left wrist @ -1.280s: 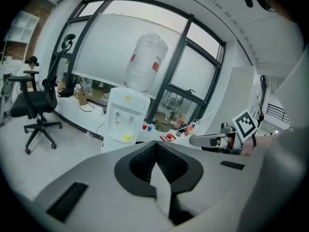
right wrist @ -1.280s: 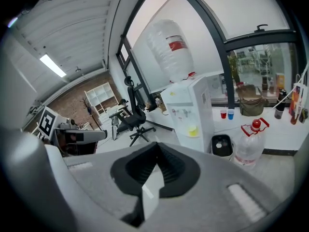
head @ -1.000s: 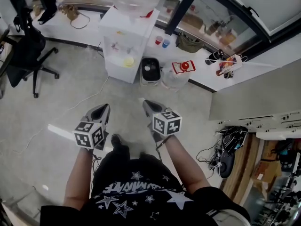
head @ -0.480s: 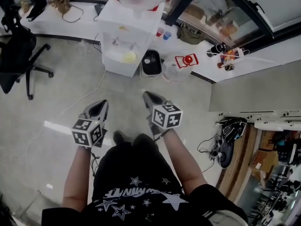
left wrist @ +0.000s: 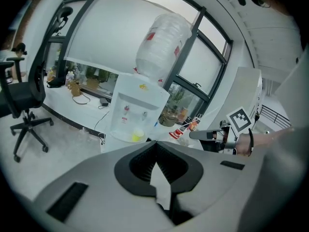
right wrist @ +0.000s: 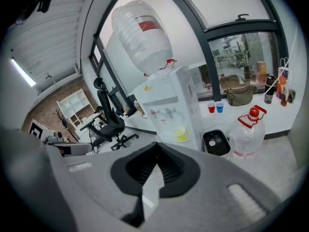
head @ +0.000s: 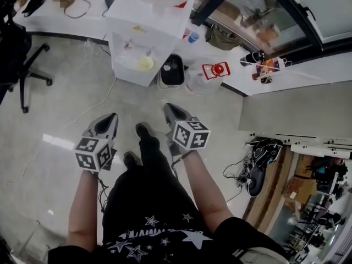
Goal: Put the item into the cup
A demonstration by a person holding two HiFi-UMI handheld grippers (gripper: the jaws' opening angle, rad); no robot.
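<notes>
Both grippers hang over the floor in front of a person's legs. In the head view the left gripper [head: 108, 121] and right gripper [head: 170, 110] point at a white water dispenser [head: 140, 37]. Each has its jaws closed tip to tip with nothing between them, as the left gripper view [left wrist: 155, 145] and right gripper view [right wrist: 155, 147] show. A yellow cup [right wrist: 181, 133] sits in the dispenser's bay. A red cup [right wrist: 211, 108] and a blue cup [right wrist: 219, 107] stand on the white ledge behind. No loose item for the cup is visible.
A black bin [head: 172, 70] and a clear water jug with a red cap [head: 212, 73] stand right of the dispenser. An office chair [head: 22, 48] is at the left. Cables and a dark bag [head: 257, 169] lie on the floor at the right.
The person has walked closer to the dispenser, and a foot has stepped forward between the grippers. Both grippers stay shut, and the left one has drifted slightly left.
</notes>
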